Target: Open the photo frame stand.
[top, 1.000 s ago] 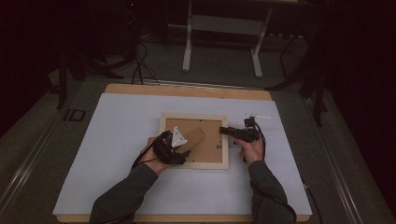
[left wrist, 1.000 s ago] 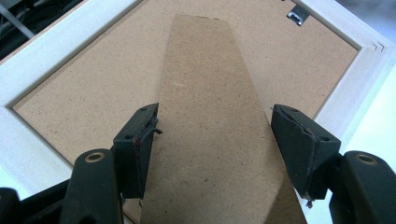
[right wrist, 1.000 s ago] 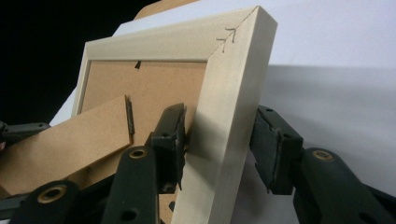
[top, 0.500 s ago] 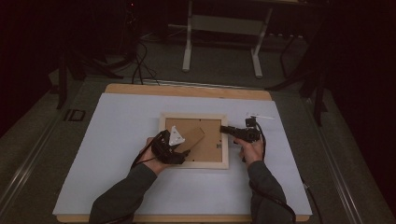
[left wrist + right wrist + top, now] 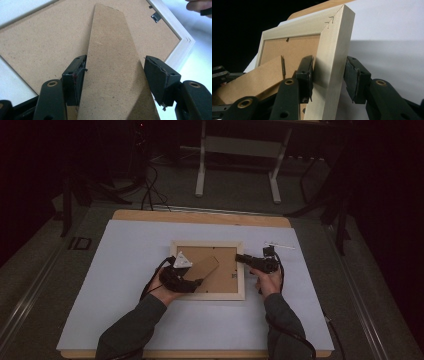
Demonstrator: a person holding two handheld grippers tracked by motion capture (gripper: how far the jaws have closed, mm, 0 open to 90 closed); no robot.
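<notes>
Picture frame [image 5: 209, 270] lies face down at mid-table on the white sheet [image 5: 125, 270], backing board up; its cardboard easel stand [image 5: 205, 269] is folded out, slanting toward 2 o'clock in the high view.

Left gripper [image 5: 192, 282] comes in from 8 o'clock; in the left gripper view the stand [image 5: 112, 72] sits between the jaws, one pad touching its edge, the other with a slight gap; partly open, grip not firm.

Right gripper [image 5: 241, 258] at 3 o'clock straddles the frame's right rail [image 5: 330, 72]; jaws about half open, inner pad against the wood, outer pad just clear; bracing, not clamped; jaws have just been closing on the rail.

Risks: stand could slip off the one-sided left contact if lifted further; forcing it past its hinge could crease or tear the cardboard; the frame may slide on the sheet since the right jaws are not tight.

Versus earlier frames: hands and frame sit almost the same; stand angle unchanged.
</notes>
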